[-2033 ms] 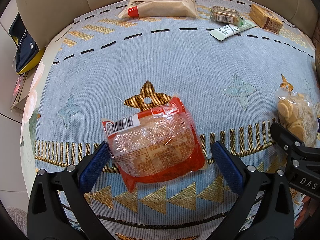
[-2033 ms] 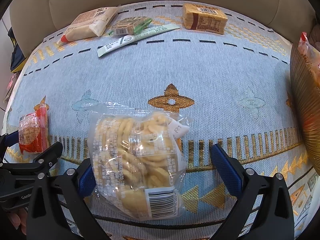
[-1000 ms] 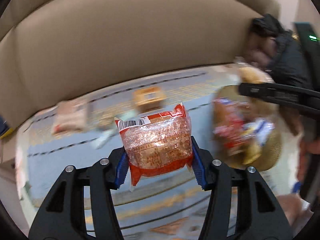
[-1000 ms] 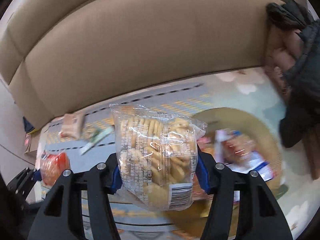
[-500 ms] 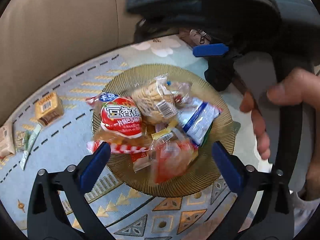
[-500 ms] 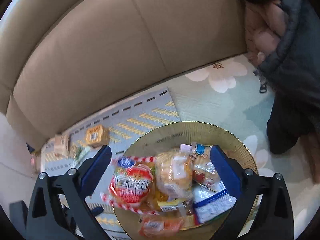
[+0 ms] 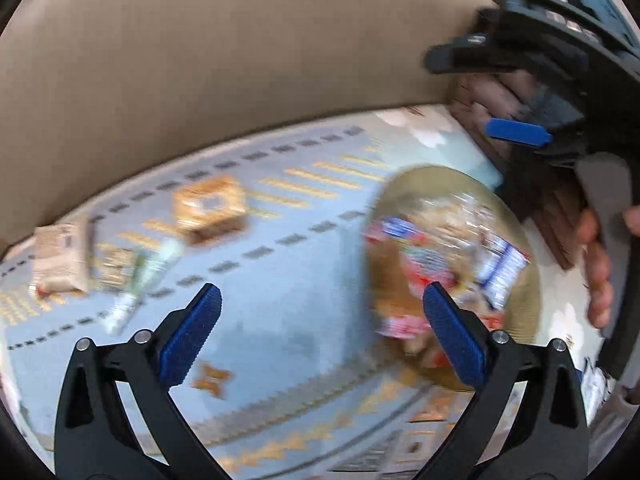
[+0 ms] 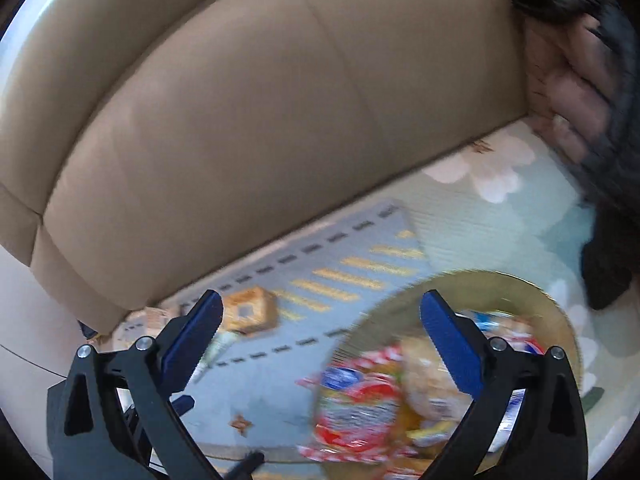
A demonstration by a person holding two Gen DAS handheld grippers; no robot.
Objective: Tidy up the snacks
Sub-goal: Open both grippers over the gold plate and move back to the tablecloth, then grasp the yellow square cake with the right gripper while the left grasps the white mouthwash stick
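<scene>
Both views are motion-blurred. A round golden woven basket (image 7: 528,280) (image 8: 560,316) holds several snack packs, a red-and-white one (image 8: 356,412) among them. My left gripper (image 7: 320,332) is open and empty, above the blue patterned cloth to the left of the basket. My right gripper (image 8: 320,336) is open and empty too, over the basket's left rim. On the far side of the cloth lie an orange boxed snack (image 7: 210,206) (image 8: 250,314), a beige pack (image 7: 60,256) and a green-white stick pack (image 7: 136,292).
A tan sofa backrest (image 8: 240,120) rises behind the cloth. A dark jacket (image 8: 600,100) lies at the right end of the seat. The other gripper's black body and a hand (image 7: 600,272) stand at the right of the left wrist view.
Both grippers carried their snack packs to the basket and let them go. Since half a second ago both views have swung left, away from the basket, toward the snacks on the cloth.
</scene>
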